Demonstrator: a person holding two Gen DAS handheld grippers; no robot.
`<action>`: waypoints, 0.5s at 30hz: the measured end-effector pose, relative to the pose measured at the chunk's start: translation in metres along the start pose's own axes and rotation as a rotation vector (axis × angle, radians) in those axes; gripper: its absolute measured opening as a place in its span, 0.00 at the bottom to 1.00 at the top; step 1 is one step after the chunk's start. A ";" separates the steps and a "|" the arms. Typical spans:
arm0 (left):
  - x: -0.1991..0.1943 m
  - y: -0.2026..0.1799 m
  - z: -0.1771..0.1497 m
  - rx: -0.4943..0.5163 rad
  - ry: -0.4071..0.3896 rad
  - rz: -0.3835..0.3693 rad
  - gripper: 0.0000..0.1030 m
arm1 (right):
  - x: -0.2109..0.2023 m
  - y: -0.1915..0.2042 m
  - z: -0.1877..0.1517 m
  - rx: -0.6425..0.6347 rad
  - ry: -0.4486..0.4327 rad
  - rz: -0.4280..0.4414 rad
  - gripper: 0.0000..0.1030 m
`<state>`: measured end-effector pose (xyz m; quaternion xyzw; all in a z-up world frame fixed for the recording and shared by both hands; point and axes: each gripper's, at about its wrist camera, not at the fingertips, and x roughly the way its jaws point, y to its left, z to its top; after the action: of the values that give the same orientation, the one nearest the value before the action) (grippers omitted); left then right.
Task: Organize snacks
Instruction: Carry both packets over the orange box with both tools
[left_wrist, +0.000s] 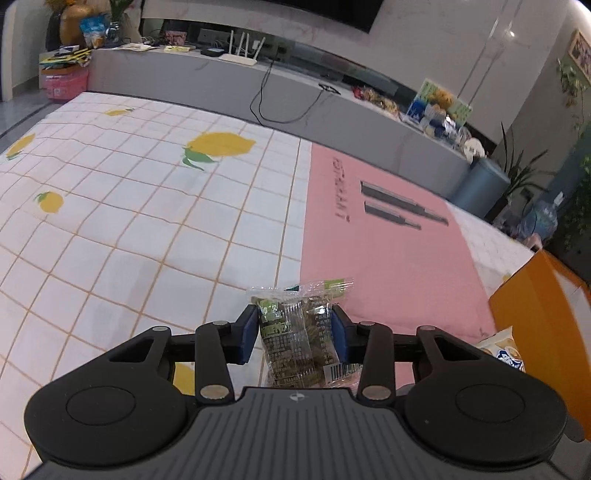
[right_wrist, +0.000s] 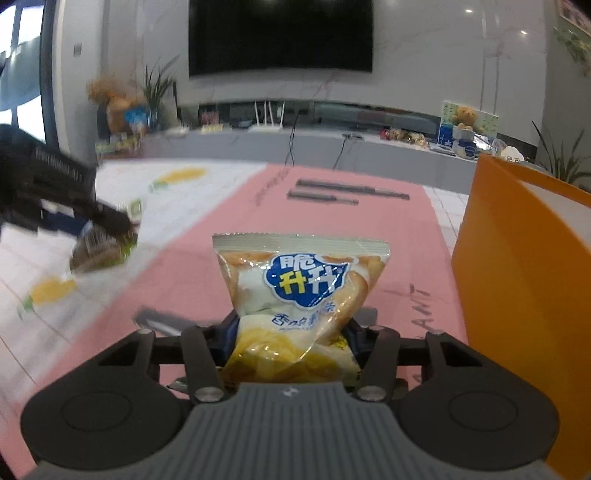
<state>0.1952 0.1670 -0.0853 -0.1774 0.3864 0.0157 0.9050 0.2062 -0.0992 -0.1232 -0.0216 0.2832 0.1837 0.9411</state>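
Nearest to us, we are pinching a dark green snack packet (left_wrist: 295, 332) in our left gripper (left_wrist: 294, 328), the blue pads pressing its two sides so that its crimped top stands up beyond the fingertips and its barcode end hangs back toward the gripper body; we are holding it mid-body, presumably so it will not swing or slip while carried. In our right gripper (right_wrist: 291, 332) we are clamping a yellow chip bag (right_wrist: 301, 291) low on its body, the jaws squeezed in enough to wrinkle the film, with the blue-and-white label and sealed top rising clear in front of the camera. Both packets are hanging above the table, not lying on it: the green one over the seam where the lemon-print cloth (left_wrist: 129, 221) meets the pink mat (left_wrist: 388, 240), the chip bag over the pink mat toward the table's right edge. Just beside the chip bag on the right we are seeing the wall of an orange box (right_wrist: 517, 277), open at the top, which we judge to be where the snacks are going, which would explain holding both bags upright and near it. Farther along the mat two dark printed bars (right_wrist: 343, 194) are showing. Beyond the table's far edge a grey TV bench (right_wrist: 369, 151) is carrying a white router (left_wrist: 238, 55) and clutter, under a dark screen (right_wrist: 280, 33).
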 end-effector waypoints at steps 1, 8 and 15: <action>-0.004 0.001 0.000 -0.011 -0.006 -0.007 0.45 | -0.003 0.001 0.004 0.011 -0.016 0.004 0.49; -0.043 -0.008 -0.006 0.018 -0.085 -0.025 0.45 | -0.043 0.005 0.030 0.070 -0.132 0.056 0.48; -0.092 -0.031 -0.015 0.032 -0.183 -0.085 0.45 | -0.096 -0.013 0.060 0.122 -0.290 0.024 0.47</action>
<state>0.1259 0.1426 -0.0206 -0.1768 0.2944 -0.0128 0.9391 0.1688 -0.1346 -0.0216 0.0656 0.1554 0.1788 0.9693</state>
